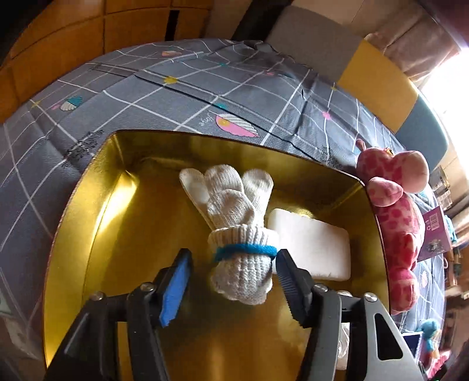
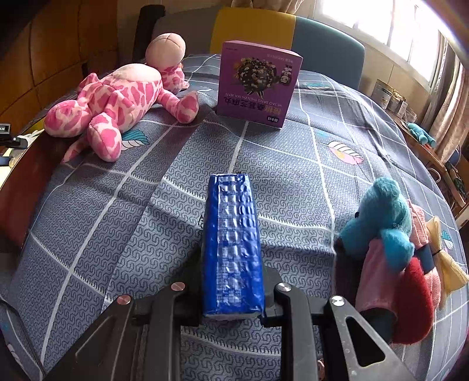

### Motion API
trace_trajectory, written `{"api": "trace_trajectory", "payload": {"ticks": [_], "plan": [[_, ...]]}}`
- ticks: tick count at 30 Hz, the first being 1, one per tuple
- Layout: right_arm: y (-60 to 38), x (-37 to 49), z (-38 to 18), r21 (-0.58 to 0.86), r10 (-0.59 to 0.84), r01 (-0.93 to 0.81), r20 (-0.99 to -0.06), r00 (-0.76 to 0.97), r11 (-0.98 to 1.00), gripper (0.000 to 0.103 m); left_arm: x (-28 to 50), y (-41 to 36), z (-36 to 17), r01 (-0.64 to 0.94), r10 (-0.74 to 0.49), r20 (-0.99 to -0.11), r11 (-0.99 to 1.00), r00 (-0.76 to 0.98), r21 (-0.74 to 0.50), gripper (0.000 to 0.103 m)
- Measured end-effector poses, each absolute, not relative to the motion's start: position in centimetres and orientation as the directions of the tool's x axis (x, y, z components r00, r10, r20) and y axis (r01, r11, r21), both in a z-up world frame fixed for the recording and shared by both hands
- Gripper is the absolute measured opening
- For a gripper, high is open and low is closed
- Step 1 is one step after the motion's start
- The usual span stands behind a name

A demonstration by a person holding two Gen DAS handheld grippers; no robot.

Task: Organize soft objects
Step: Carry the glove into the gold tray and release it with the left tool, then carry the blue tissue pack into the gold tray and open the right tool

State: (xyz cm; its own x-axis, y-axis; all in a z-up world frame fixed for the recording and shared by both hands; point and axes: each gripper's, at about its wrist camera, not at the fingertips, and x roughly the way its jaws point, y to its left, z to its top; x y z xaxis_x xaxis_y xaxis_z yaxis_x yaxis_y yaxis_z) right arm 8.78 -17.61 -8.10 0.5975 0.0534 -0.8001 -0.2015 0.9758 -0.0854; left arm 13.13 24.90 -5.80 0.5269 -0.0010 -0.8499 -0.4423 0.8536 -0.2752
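Counter covered by a grey cloth with white grid lines and small pastel motifs point(image 2: 293, 181). Wood-panelled wall point(image 1: 73, 35) behind; chair backs in grey, yellow and teal point(image 1: 378, 85) along the far edge; bright window with curtains point(image 2: 390, 26) to one side.

Left gripper point(image 1: 233, 288): jaws stood apart over a shiny gold rectangular tray point(image 1: 96, 222). A rolled pair of white knitted gloves bound by a blue band point(image 1: 237, 234) lay in the tray between the jaws, neither pad pressing on it. A white rectangular foam block point(image 1: 313, 246) lay just beside the gloves.

Pink spotted plush giraffe point(image 2: 117, 108) lay at the tray's edge.

Right gripper point(image 2: 234, 252): jaws clamped on a blue crinkled plastic-wrapped pack point(image 2: 234, 240). Purple cardboard box point(image 2: 258, 85) stood upright further off; blue plush bear in pink dress point(image 2: 387, 234) near the right side.
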Motion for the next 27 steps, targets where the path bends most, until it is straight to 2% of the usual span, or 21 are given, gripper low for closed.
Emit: {"api": "trace_trajectory", "payload": {"ticks": [9, 13, 21, 27], "plan": [[-17.6, 8.9, -8.1, -0.082, 0.047, -0.189, -0.804, 0.593, 0.978, 0.024, 8.1, 23.4, -2.7, -0.42, 0.116, -0.8, 0.889, 0.589, -0.181, 0.066], [-17.3, 9.2, -8.0, -0.096, 0.028, -0.182, -0.813, 0.581, 0.979, 0.024, 5.4, 22.0, -1.1, -0.388, 0.131, -0.765, 0.907, 0.631, -0.166, 0.072], [-17.3, 9.3, -7.5, -0.061, 0.028, -0.147, -0.84, 0.541, 0.987, 0.024, 1.0, 19.2, 0.9, -0.323, 0.148, -0.715, 0.94, 0.683, -0.114, 0.073], [-15.7, 7.9, -4.8, 0.011, 0.118, -0.187, -0.813, 0.57, 0.982, 0.024, -0.6, 18.1, 1.5, -0.299, 0.151, -0.694, 0.949, 0.704, -0.097, 0.076]]}}
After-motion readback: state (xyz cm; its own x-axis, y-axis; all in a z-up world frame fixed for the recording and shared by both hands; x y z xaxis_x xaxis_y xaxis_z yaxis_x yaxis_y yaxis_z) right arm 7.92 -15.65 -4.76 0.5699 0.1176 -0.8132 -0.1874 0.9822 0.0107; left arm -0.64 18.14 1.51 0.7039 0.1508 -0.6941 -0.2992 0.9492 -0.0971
